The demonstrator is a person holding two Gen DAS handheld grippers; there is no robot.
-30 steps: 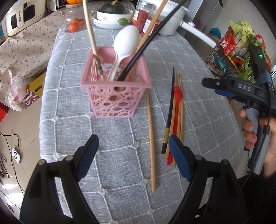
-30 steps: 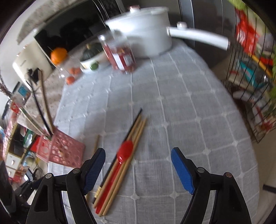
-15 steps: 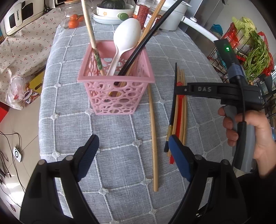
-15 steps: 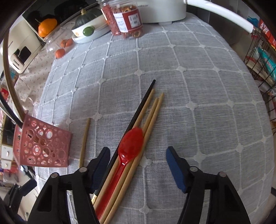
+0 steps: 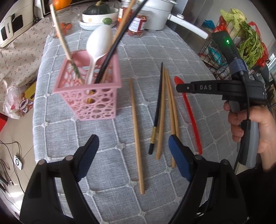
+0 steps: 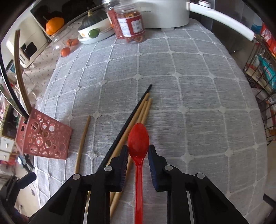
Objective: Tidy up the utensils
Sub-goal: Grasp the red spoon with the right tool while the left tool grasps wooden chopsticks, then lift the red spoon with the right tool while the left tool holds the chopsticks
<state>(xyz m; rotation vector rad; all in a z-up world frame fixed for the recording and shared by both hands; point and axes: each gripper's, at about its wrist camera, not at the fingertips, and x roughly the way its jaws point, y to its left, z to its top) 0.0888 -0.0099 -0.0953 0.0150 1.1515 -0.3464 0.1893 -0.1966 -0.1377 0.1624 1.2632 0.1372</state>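
Observation:
A red plastic spoon (image 6: pixel 138 137) lies on the grey quilted cloth, its handle running back under my right gripper (image 6: pixel 138 151). The jaws are closing, and both blue pads touch the sides of the spoon's bowl. In the left wrist view the red spoon (image 5: pixel 189 110) sits right of a black chopstick and wooden chopsticks (image 5: pixel 165 110), under the right gripper (image 5: pixel 178 87). My left gripper (image 5: pixel 132 146) hangs open over a lone wooden chopstick (image 5: pixel 136 134). The pink basket (image 5: pixel 93 96) holds a white spoon (image 5: pixel 99 44) and several sticks.
A white pot (image 5: pixel 155 17), red-lidded jars (image 6: pixel 131 25) and a bowl with a squash (image 5: pixel 98 15) stand at the table's far end. A wire rack with greens (image 5: pixel 250 44) is off the right edge. A person's hand (image 5: pixel 255 127) holds the right gripper.
The right gripper has come down over the red spoon and narrowed its jaws onto the bowl. The spoon now lies apart from the chopsticks, shifted right. The left gripper stays open.

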